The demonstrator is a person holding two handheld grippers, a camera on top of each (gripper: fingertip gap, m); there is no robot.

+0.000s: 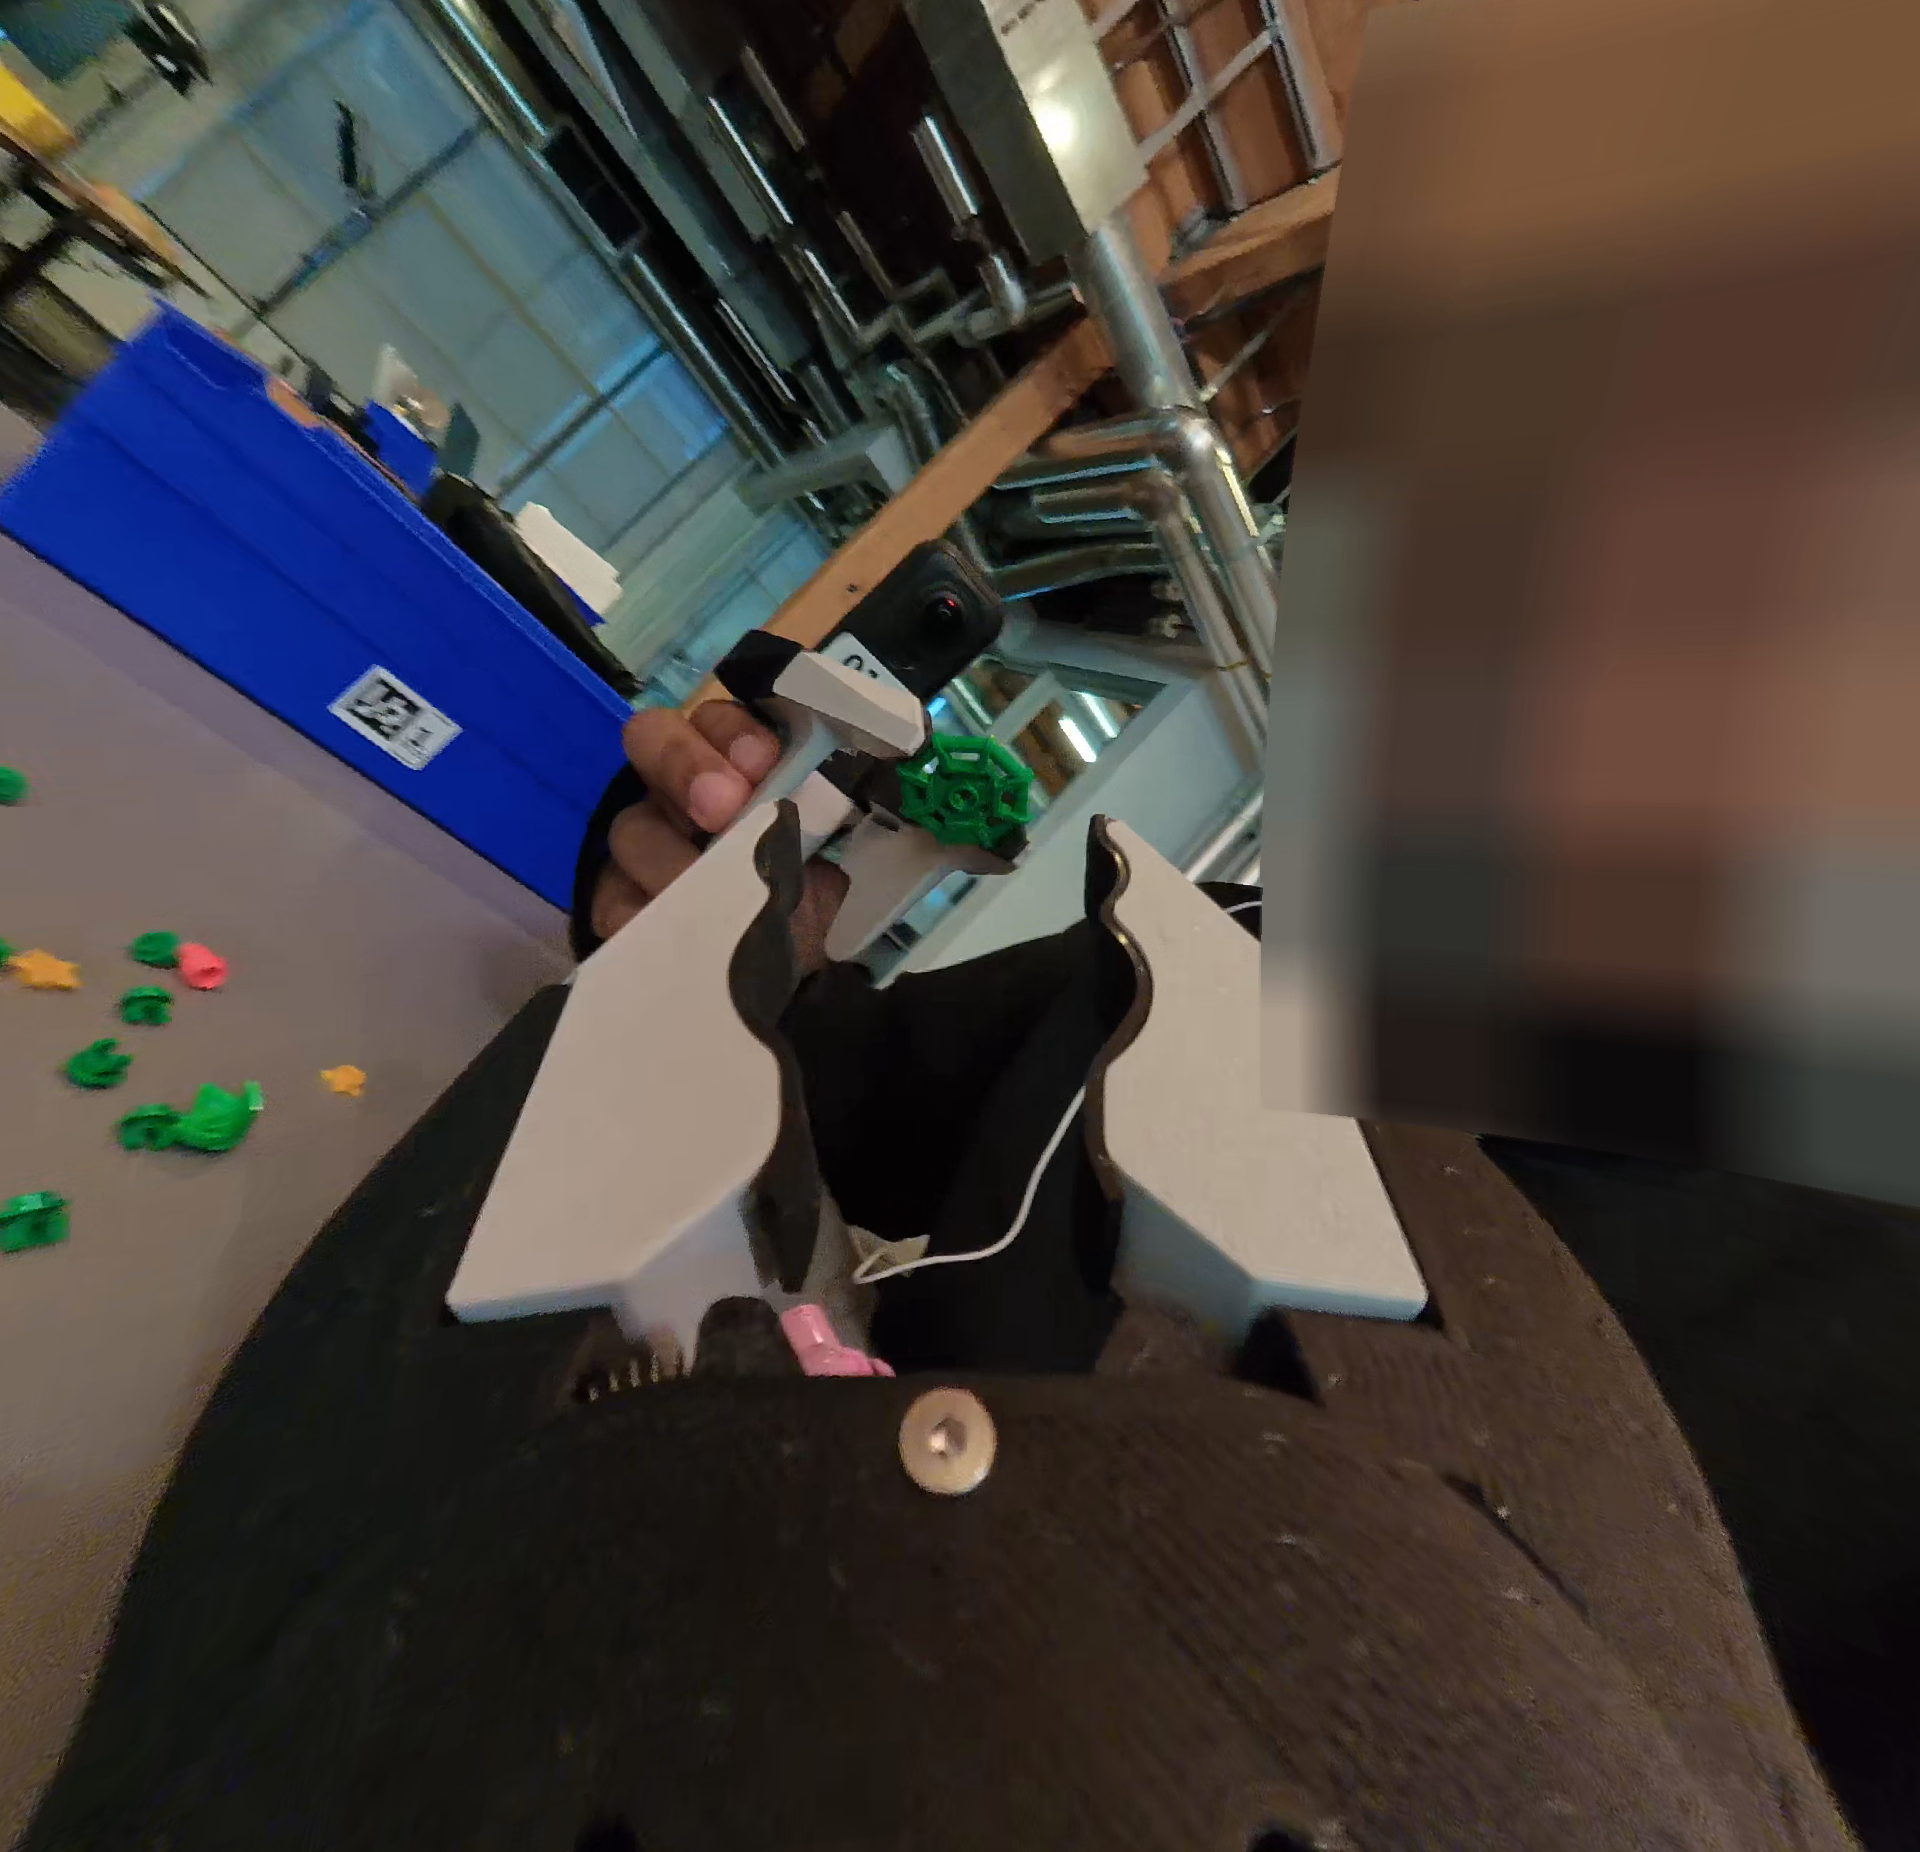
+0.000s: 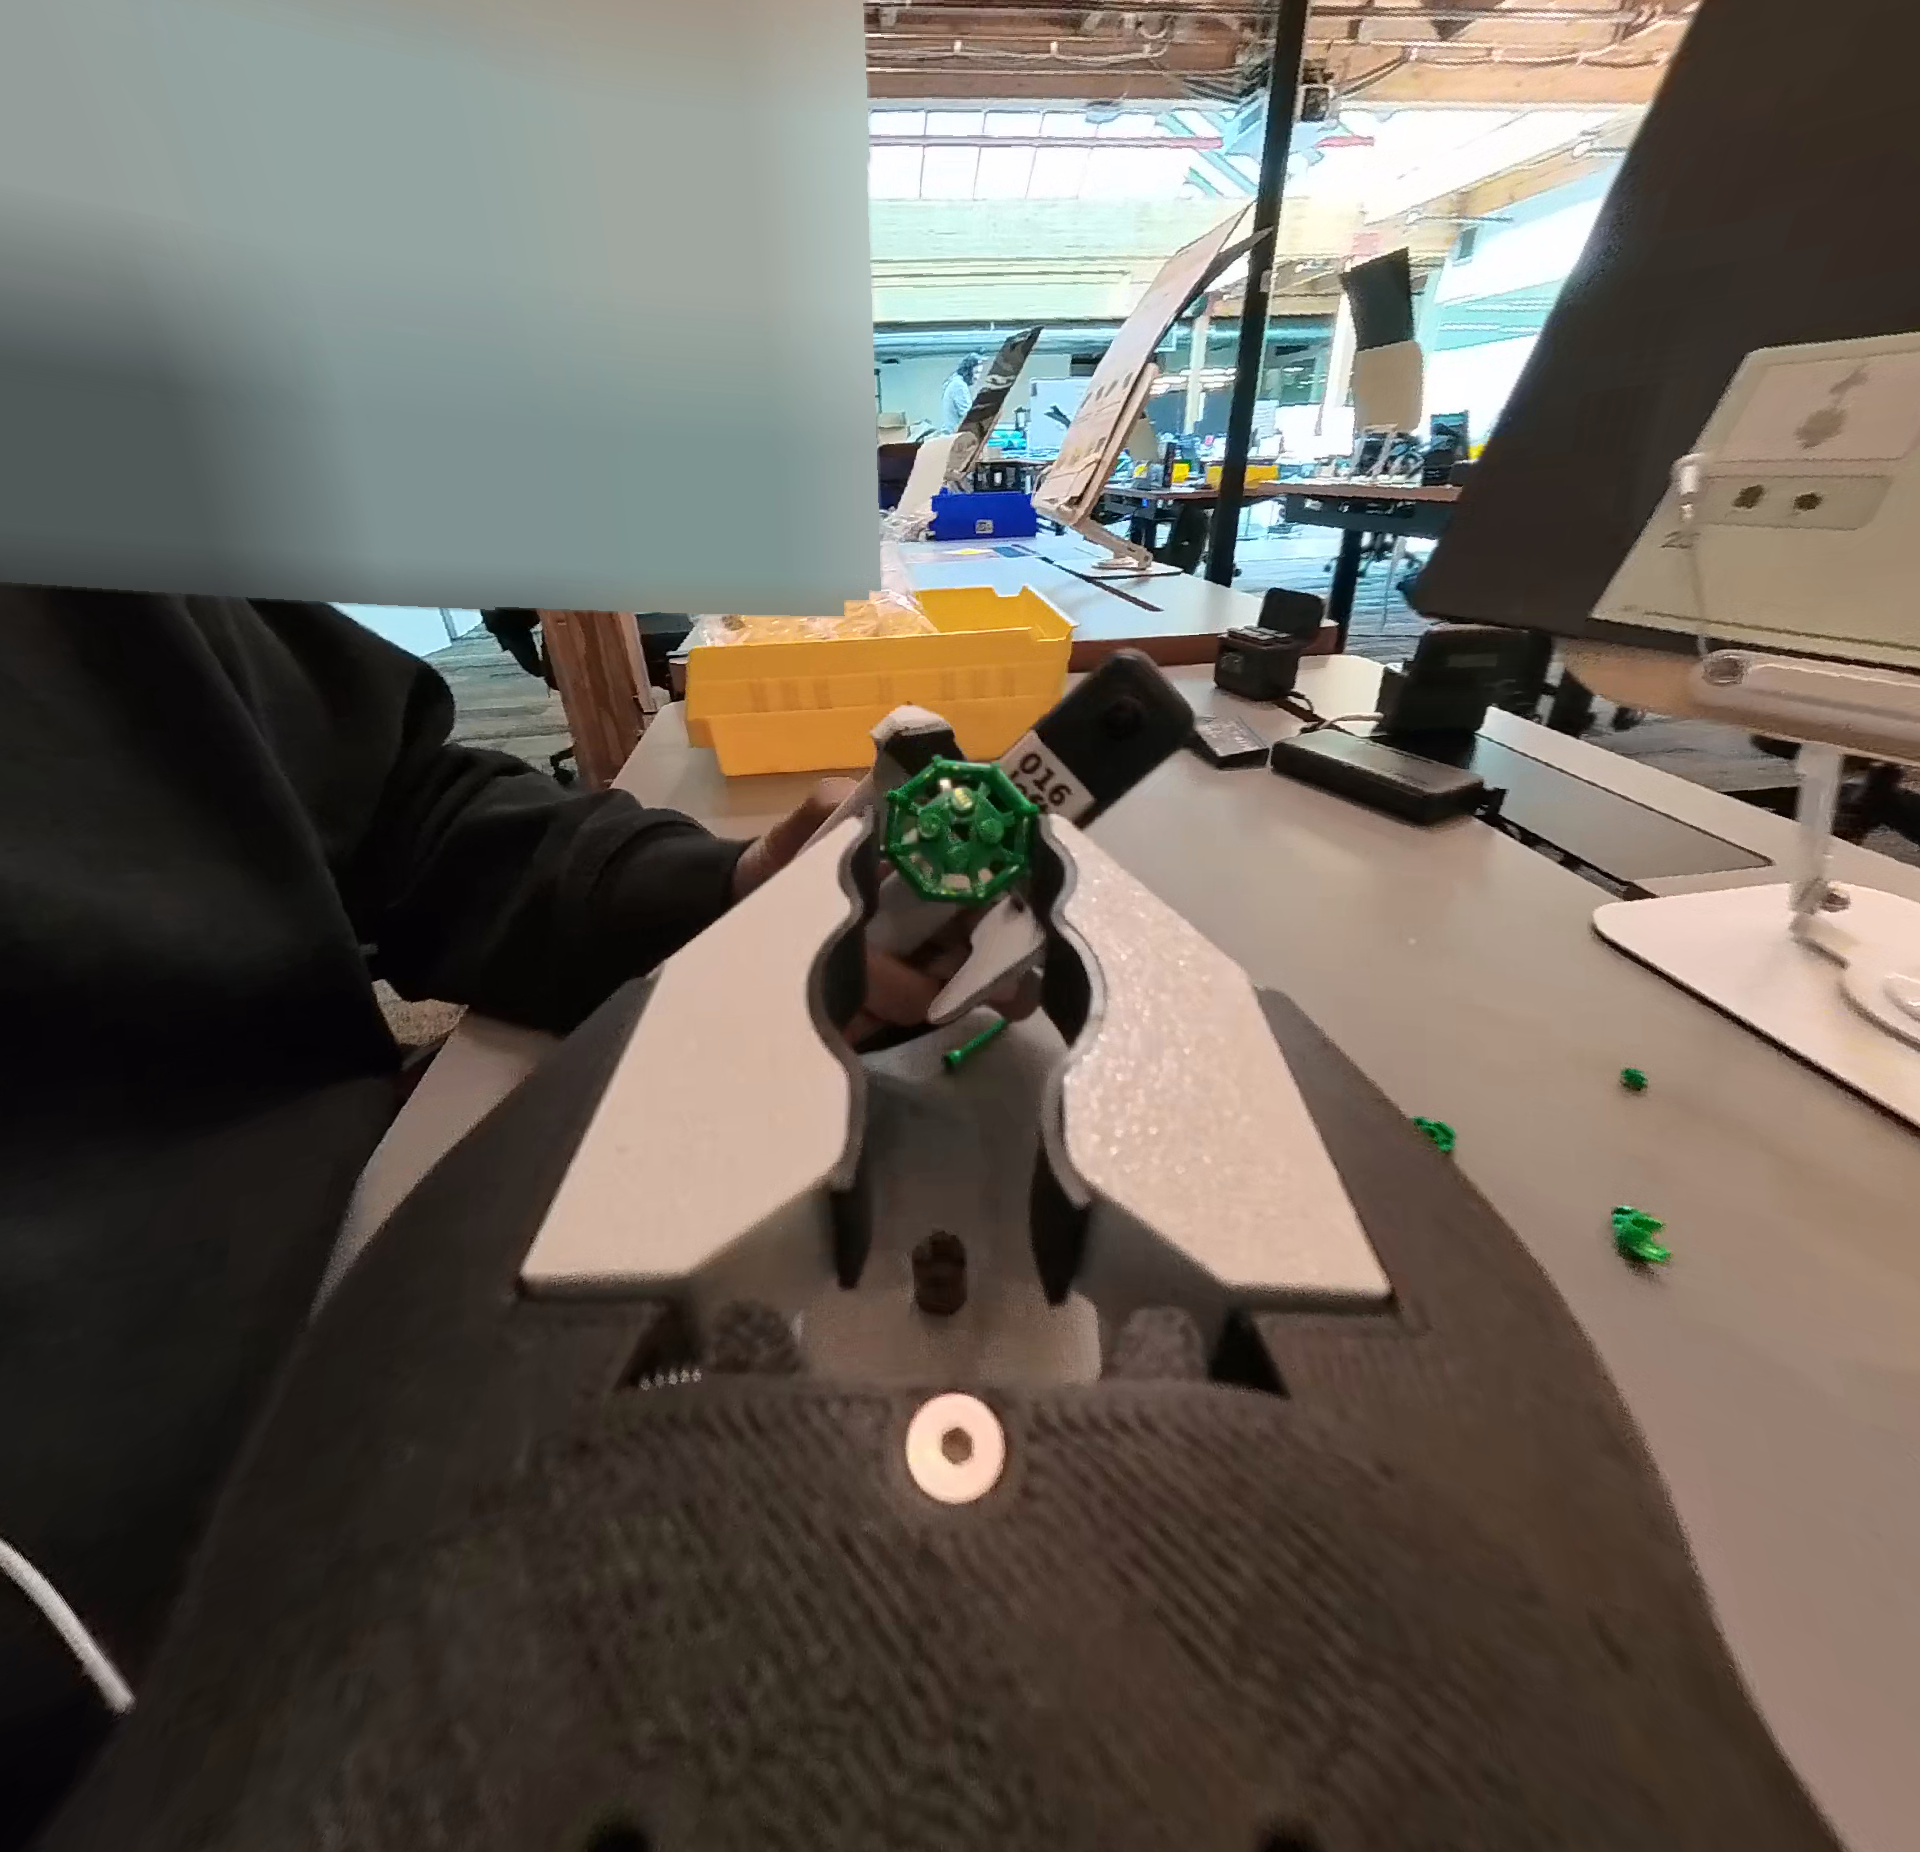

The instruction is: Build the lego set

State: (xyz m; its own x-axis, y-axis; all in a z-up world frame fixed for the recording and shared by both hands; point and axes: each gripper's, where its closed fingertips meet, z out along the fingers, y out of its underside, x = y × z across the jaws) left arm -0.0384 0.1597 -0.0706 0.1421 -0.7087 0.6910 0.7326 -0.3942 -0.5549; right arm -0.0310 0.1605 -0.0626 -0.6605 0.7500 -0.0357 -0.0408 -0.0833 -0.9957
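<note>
My right gripper (image 2: 956,846) is shut on a green web-shaped round piece (image 2: 956,831), held up above the grey table (image 2: 1403,971). In the left wrist view the same piece (image 1: 966,789) sits between that gripper's white fingers (image 1: 852,706), held by a hand (image 1: 686,774). My left gripper (image 1: 940,836) is open and empty, its jaws wide apart, pointing at the green piece from close by. Its white finger (image 2: 987,961) shows just behind the piece. Loose green pieces (image 1: 208,1116), a pink one (image 1: 203,966) and an orange one (image 1: 47,969) lie on the table.
A blue bin (image 1: 312,607) stands at the table's left. A yellow bin (image 2: 873,690) stands at the back. An instruction sheet on a white stand (image 2: 1766,514) stands at the right. A green rod (image 2: 977,1044) and small green pieces (image 2: 1640,1236) lie on the table. A black sleeve (image 2: 312,815) reaches in from the left. My two grippers' fingertips are within a few centimetres of each other.
</note>
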